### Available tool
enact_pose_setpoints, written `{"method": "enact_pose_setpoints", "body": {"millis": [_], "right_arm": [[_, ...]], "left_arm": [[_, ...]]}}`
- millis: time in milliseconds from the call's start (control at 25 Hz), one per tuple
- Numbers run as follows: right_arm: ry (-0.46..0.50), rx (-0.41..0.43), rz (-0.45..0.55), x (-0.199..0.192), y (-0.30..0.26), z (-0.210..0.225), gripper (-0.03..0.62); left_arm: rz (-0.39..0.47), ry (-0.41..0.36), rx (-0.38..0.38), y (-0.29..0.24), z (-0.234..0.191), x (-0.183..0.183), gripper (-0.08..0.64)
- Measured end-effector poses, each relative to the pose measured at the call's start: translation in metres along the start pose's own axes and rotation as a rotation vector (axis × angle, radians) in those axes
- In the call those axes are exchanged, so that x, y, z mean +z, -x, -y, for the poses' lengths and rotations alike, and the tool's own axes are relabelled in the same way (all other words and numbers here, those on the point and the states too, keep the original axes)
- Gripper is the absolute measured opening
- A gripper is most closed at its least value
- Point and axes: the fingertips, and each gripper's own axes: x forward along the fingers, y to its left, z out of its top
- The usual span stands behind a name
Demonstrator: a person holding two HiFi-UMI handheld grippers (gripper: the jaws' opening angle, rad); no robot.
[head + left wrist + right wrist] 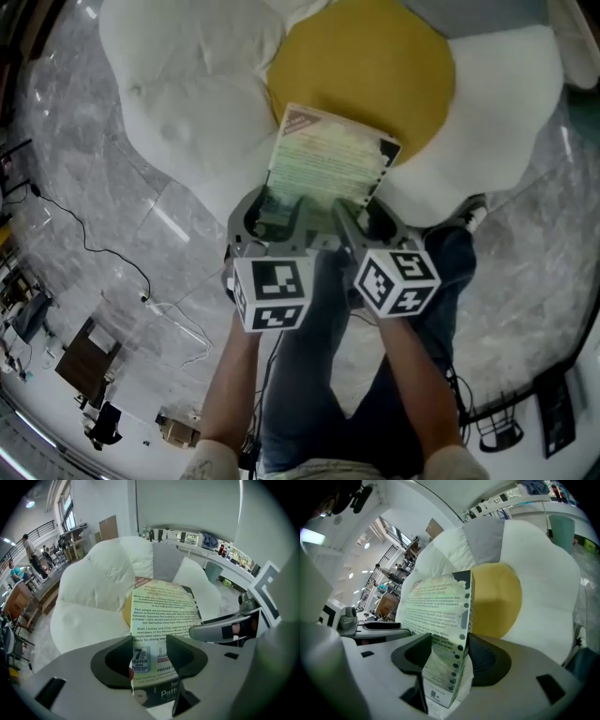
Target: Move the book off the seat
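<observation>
the paperback book (330, 161) is gripped at its near end by both claws, set side by side. the left claw (149, 657) is closed on the near-left part, with the printed back cover pinched between its dark pads. the right claw (449, 654) is clamped across the book's thickness at the near-right corner, where the dotted page edge is seen between the jaws.

the book's long axis is run straight ahead of the claws, so its far end is hung over the yellow centre (375, 56) of the seat (187, 103), just beyond the jaws. it is judged to be lifted clear, since a shadow is cast on the yellow below it. neither claw is nearer, and the load is shared.

the cover is thin, glossy and slightly bowed. the seat is puffy white fabric shaped like a fried egg, set on a polished marbled floor (84, 159). a pull back towards the person is judged to be what is needed.
</observation>
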Motion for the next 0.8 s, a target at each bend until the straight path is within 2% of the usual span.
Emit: {"method": "enact_pose_setpoints", "body": {"millis": [160, 440, 640, 800], "right_arm": [[0.072, -0.007, 0.055, 0.041, 0.027, -0.024, 0.255], [0.215, -0.004, 0.203, 0.161, 0.101, -0.060, 0.253], [0.218, 0.010, 0.293, 0.228, 0.170, -0.100, 0.252], [0.279, 0.016, 0.382, 0.285, 0.223, -0.127, 0.252]], "left_arm": [[0.078, 0.010, 0.028, 0.033, -0.007, 0.038, 0.229], [0.250, 0.006, 0.079, 0.107, -0.005, 0.153, 0.225], [0.351, -0.014, 0.107, 0.183, -0.003, 0.225, 0.225], [0.437, -0.026, 0.126, 0.237, 0.002, 0.282, 0.225]]}}
